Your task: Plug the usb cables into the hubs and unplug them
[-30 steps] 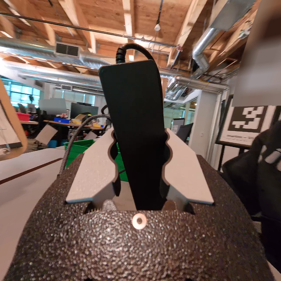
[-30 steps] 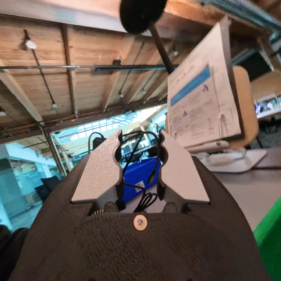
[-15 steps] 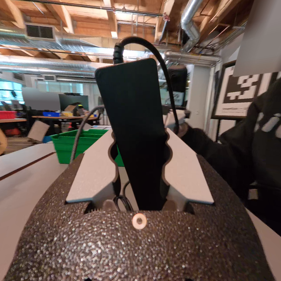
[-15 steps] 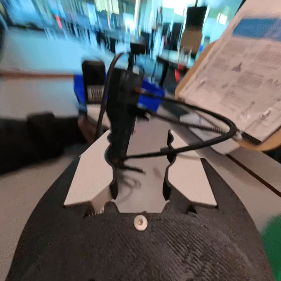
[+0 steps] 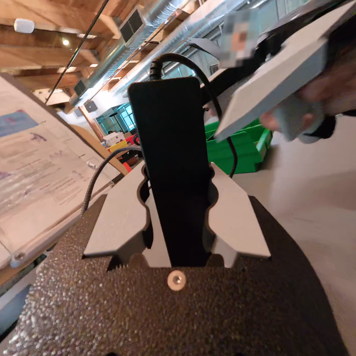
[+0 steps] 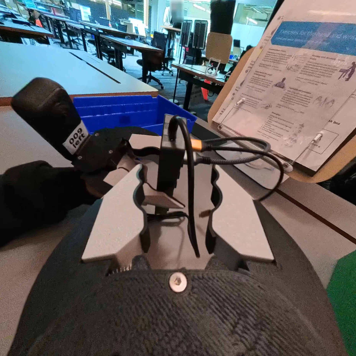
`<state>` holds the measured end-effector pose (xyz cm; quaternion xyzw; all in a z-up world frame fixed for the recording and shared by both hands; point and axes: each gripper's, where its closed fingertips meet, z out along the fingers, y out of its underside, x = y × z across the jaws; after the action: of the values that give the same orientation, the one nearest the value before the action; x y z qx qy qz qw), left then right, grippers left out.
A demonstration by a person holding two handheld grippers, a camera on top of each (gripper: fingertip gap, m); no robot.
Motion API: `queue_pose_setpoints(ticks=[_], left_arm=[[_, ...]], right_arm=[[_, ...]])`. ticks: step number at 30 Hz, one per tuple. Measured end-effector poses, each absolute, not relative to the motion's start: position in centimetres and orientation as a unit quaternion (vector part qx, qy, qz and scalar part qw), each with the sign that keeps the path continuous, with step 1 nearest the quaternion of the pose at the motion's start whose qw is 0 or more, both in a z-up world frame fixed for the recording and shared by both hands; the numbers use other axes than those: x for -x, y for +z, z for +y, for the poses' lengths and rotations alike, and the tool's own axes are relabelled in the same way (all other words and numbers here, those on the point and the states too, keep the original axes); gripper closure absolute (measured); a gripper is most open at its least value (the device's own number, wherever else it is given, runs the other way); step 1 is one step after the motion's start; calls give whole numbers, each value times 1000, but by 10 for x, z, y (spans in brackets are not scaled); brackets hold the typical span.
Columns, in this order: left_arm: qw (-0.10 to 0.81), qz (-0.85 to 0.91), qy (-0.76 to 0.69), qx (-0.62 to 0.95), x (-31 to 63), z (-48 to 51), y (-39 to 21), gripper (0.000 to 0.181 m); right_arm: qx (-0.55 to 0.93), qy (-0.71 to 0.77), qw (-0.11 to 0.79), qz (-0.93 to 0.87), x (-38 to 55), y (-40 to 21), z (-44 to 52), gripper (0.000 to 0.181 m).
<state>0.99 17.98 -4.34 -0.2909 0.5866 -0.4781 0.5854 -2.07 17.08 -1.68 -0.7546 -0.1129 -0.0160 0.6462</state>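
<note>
Left gripper (image 5: 178, 200) still pinches the black hub (image 5: 171, 154) — right gripper (image 6: 178, 198), fingers spread, has swung down beside its cables (image 6: 227, 152)

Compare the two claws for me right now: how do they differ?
The left claw is shut on the black hub; the right claw is open, gripping nothing. The hub stands upright in the left claw, while only the hub's own black cable hangs loose between the right claw's fingers. Both have grey, wavy-edged fingers.
</note>
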Motion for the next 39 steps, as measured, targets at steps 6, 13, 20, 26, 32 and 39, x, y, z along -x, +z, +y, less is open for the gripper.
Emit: queue_pose_setpoints(ticks=[6, 13, 20, 26, 32, 39], left_arm=[[601, 604, -445, 275, -16, 169, -48, 123], [664, 571, -374, 304, -17, 175, -34, 117], [572, 566, -462, 372, -21, 176, -45, 127], [518, 567, -546, 335, -10, 177, -43, 129], [463, 622, -590, 225, 6, 134, -42, 129], [427, 686, -566, 161, 16, 104, -56, 129]], right_arm=[[721, -50, 676, -146, 26, -16, 179, 156], [732, -157, 659, -74, 2, -27, 188, 157], [740, -119, 656, -91, 12, -30, 189, 155], [710, -115, 665, -202, 8, 4, 156, 122], [733, 6, 628, -261, 17, -16, 134, 93], [717, -31, 572, -396, 42, -38, 122, 126]])
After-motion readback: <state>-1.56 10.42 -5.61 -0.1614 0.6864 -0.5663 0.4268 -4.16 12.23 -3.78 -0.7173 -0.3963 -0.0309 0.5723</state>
